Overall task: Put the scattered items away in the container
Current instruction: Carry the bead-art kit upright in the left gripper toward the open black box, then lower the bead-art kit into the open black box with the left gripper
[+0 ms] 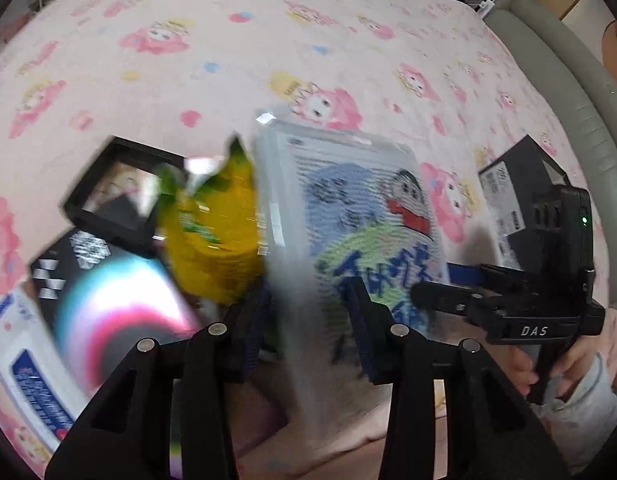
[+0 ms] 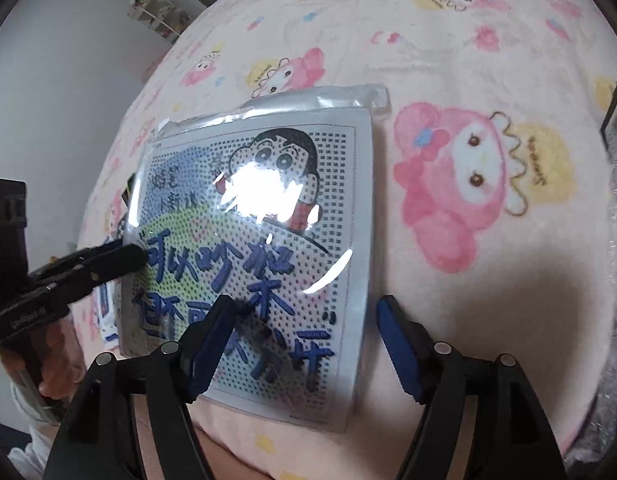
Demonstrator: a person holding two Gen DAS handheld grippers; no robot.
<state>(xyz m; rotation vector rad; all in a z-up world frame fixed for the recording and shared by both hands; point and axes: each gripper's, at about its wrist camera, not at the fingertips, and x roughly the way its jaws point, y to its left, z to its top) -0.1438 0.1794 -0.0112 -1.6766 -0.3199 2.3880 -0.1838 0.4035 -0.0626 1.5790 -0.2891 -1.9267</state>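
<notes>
Cartoon bead-art packet (image 2: 248, 240) in a clear glossy sleeve: lifted off the pink cartoon blanket (image 2: 468, 40), near-upright and tilted, not yet in any container. I cannot pick out the container for certain in either view.

The left gripper (image 2: 124, 258) has it. Its jaws are nearly closed, pinched on the packet's left edge. An edge pinch makes sense for a thin floppy sheet, since it cannot be scooped flat off soft cloth.

The right gripper (image 2: 304, 312) is spread wide and has hold of nothing. The packet's bottom corner sits between its blue pads (image 2: 400, 348); one finger overlaps the sleeve and the other stands clear on the blanket side. Judgement: support role, ready to steady the sagging lower edge or just let go of it.

Pose: both tools point steeply down at the bed. The left comes in from the packet's side and the right from below its bottom edge. A hand (image 2: 52, 364) in a pale sleeve wraps the left tool's handle.

Left wrist view is blurred. Behind the packet lie a black frame (image 1: 116, 192), a yellow-green item (image 1: 216, 240), a dark box with a colour ring (image 1: 108, 300) and a white pack (image 1: 28, 368), all still on the blanket. A black labelled box (image 1: 524, 184) sits behind the right tool.
</notes>
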